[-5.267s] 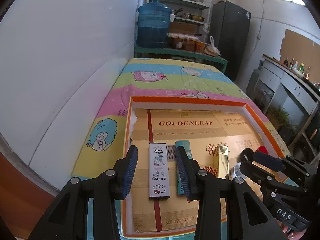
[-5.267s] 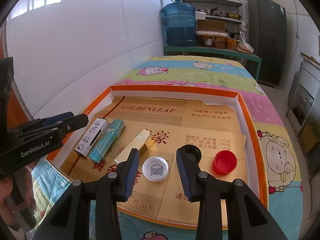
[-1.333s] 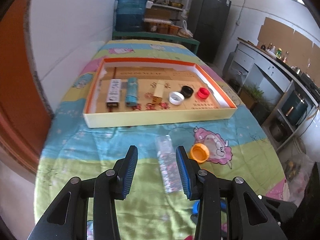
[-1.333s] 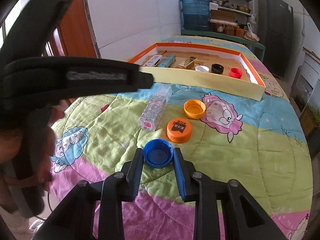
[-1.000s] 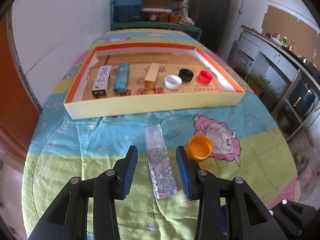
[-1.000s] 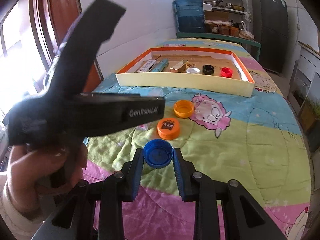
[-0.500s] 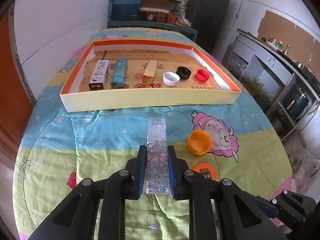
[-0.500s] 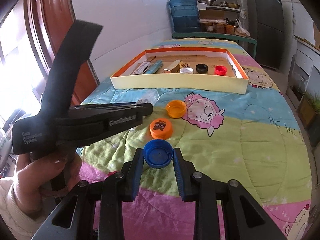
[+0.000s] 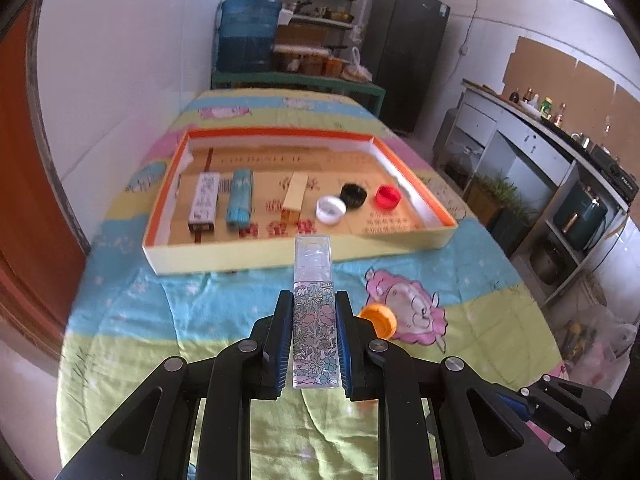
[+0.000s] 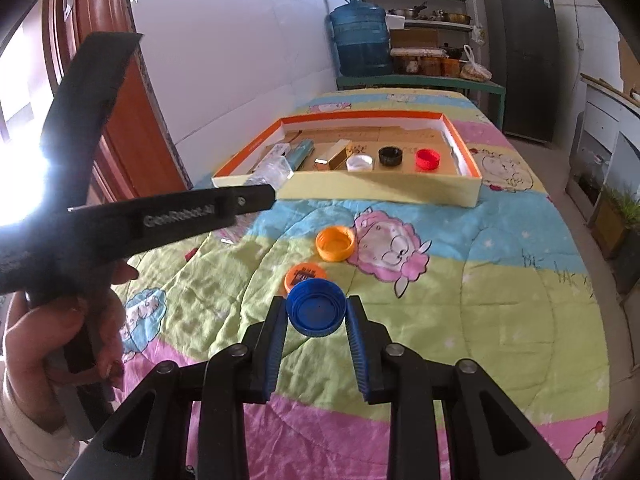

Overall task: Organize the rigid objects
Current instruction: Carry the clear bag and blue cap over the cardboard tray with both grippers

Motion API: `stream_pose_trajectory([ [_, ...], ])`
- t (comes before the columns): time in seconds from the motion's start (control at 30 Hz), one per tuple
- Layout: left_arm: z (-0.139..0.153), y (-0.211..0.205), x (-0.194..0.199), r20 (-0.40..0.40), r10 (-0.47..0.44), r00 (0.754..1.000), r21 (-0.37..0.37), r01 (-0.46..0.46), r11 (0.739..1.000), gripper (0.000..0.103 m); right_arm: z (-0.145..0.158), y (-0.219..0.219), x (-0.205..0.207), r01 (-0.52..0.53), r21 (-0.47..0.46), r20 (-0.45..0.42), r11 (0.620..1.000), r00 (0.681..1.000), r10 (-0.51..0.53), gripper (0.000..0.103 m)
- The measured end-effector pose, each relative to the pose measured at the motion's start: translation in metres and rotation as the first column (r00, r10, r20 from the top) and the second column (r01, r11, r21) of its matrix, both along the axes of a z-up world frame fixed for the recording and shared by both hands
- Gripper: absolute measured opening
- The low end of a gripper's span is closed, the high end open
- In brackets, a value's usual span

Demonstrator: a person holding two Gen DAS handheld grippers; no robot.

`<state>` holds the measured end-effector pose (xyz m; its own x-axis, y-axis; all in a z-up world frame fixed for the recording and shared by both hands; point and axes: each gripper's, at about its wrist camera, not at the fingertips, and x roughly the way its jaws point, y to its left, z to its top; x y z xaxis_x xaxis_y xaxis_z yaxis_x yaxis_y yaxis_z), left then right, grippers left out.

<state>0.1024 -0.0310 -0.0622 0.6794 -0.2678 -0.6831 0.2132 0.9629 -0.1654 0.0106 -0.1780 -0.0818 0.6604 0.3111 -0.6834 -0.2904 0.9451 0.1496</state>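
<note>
My left gripper is shut on a clear floral box and holds it above the quilt, pointing at the orange-rimmed tray. My right gripper is shut on a blue cap, lifted above the quilt. The tray holds a white box, a teal box, a gold box, a white cap, a black cap and a red cap. Two orange caps lie on the quilt. The left gripper also shows in the right wrist view.
A cartoon-print quilt covers the table. A white wall runs along the left. A blue water jug and shelves stand at the far end. A counter lies to the right. One orange cap sits just right of my left fingers.
My left gripper closed on the floral box and lifted it toward the tray. My right gripper, holding the blue cap, rose a little off the quilt.
</note>
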Motion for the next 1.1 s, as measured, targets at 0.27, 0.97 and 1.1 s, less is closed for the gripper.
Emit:
stream_pose_trajectory([
  [0.27,0.026,0.003,0.004,0.057,-0.008,0.998,0.013,0.007,1.0,0.02,0.016,-0.01,0.009,0.023,-0.009,0.042,1.0,0.999,-0.023,0.03],
  [0.97,0.088,0.011,0.05,0.168,-0.019,0.986,0.024,0.015,1.0,0.02,0.082,-0.033,0.053,0.082,-0.071,0.218,0.994,0.974,-0.064,0.03],
  [1.1,0.092,0.012,0.065,0.179,-0.02,0.984,0.02,0.016,1.0,0.02,0.09,-0.037,0.064,0.096,-0.077,0.241,0.992,0.968,-0.075,0.03],
])
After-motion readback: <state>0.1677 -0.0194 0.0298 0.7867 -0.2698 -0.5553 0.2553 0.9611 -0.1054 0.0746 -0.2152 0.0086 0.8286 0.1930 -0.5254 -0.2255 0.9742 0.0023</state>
